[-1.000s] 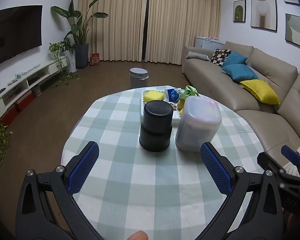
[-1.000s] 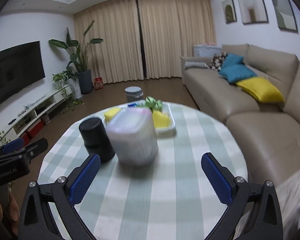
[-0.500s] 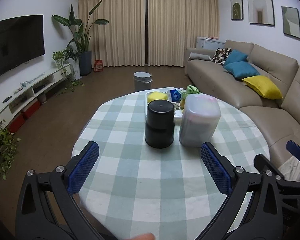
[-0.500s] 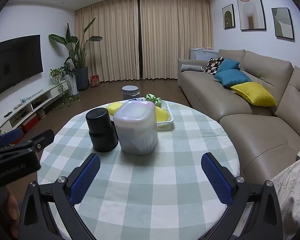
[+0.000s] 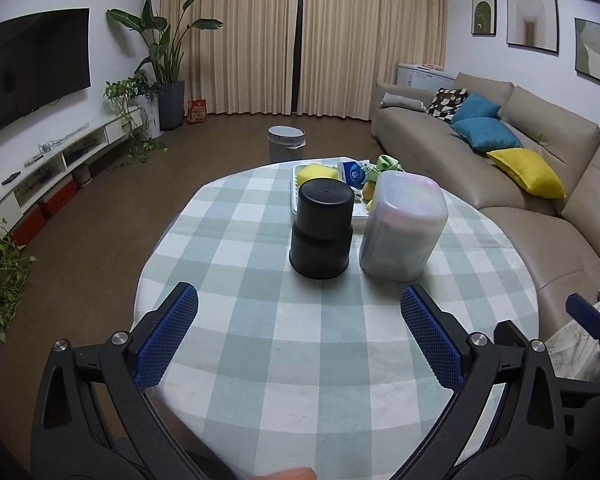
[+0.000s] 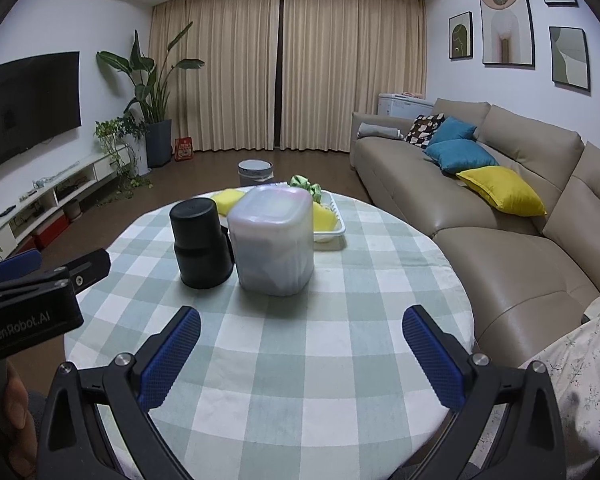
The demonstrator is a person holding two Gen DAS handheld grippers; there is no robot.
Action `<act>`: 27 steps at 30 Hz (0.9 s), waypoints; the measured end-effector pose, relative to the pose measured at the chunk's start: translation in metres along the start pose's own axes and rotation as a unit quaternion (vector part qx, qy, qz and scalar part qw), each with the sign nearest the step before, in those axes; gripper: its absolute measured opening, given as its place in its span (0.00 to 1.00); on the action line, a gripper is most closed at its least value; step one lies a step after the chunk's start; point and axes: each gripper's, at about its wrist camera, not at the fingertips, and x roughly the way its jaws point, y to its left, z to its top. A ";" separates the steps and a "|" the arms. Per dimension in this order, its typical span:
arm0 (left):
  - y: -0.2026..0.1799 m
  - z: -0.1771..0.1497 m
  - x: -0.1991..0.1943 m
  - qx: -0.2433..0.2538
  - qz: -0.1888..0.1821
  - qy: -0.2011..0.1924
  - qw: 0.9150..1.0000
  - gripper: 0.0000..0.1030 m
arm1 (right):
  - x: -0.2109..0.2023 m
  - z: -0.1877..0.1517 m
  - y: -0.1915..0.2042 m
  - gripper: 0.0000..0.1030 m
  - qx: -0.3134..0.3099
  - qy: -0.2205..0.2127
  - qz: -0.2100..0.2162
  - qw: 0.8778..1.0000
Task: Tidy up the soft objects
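The left gripper (image 5: 299, 322) is hovering over the near edge of the round table (image 5: 235, 360), its two blue-padded fingers (image 5: 167, 334) spreading wide with nothing between them. The right gripper (image 6: 300, 334) is hanging beside it at the same edge, likewise spread and empty. A broad stretch of bare checked cloth is lying between both grippers and the things ahead. Two containers are standing near the table's middle: one black cylindrical container (image 5: 321, 234) on the left and one frosted plastic box (image 5: 404, 226) just beside it on the right, a narrow gap showing between them in the left wrist view. Behind them one white tray (image 6: 334, 232) is sitting toward the far edge, holding the soft things: two yellow sponges (image 5: 316, 171), one green cloth (image 5: 386, 164) and one blue-and-white packet (image 5: 352, 172); more may be hiding behind the containers. The table's right edge is running close to the beige sofa (image 6: 500, 216), while the left side is opening onto bare brown floor. One grey bin (image 5: 285, 142) is standing on the floor beyond the far edge.
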 end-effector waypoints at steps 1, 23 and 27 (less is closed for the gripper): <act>0.000 -0.001 0.001 -0.002 -0.002 0.004 1.000 1.00 | 0.001 0.000 0.000 1.00 0.003 0.005 0.000 1.000; 0.007 -0.011 0.012 0.008 0.018 0.016 1.000 1.00 | 0.015 -0.003 0.012 1.00 -0.002 0.044 -0.010 0.999; 0.009 -0.012 0.015 0.005 0.031 0.027 0.999 1.00 | 0.016 -0.002 0.011 1.00 -0.001 0.045 -0.010 0.999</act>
